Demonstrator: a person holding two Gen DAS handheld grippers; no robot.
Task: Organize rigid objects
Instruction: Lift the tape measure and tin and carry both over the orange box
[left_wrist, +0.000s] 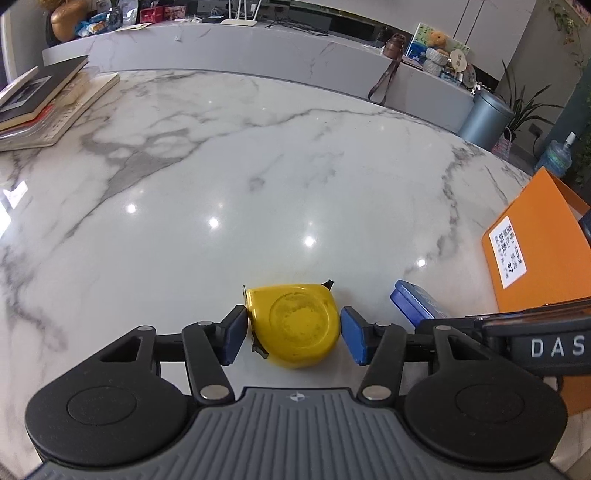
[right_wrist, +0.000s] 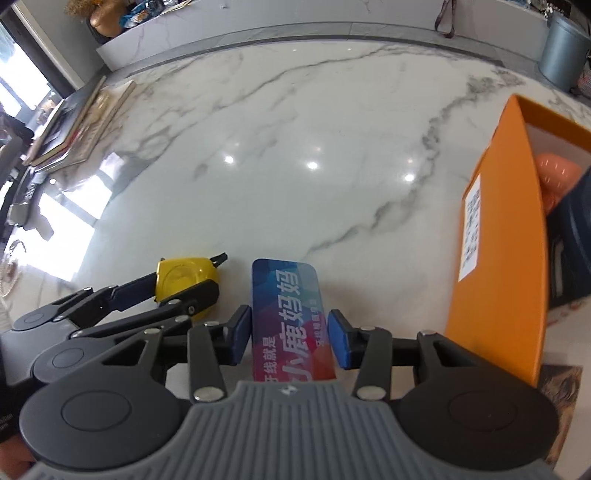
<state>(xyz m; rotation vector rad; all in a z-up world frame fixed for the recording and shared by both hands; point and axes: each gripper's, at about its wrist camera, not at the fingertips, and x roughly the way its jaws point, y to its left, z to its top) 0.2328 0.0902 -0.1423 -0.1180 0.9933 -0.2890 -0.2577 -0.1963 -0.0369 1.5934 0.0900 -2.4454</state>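
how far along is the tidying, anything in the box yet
Done: the orange box already holds a peach-coloured item and something dark. In hand: the left gripper brackets the yellow tape measure; the right gripper brackets the blue tin. Left: both remain on the marble table, outside the box.

Both views were bright and evenly lit. The polished marble counter (left_wrist: 258, 177) carried small round glare spots from overhead lamps, in a row across its middle in each view. In the right wrist view, window light from the left threw broad white reflections onto the counter's left edge, washing out detail there. Shadows were soft and short, pooled just under the yellow tape measure (left_wrist: 295, 325). Fisheye distortion bowed the counter and bent its far edge. The orange box (right_wrist: 498, 258) at right looked smeared and its label unreadable.
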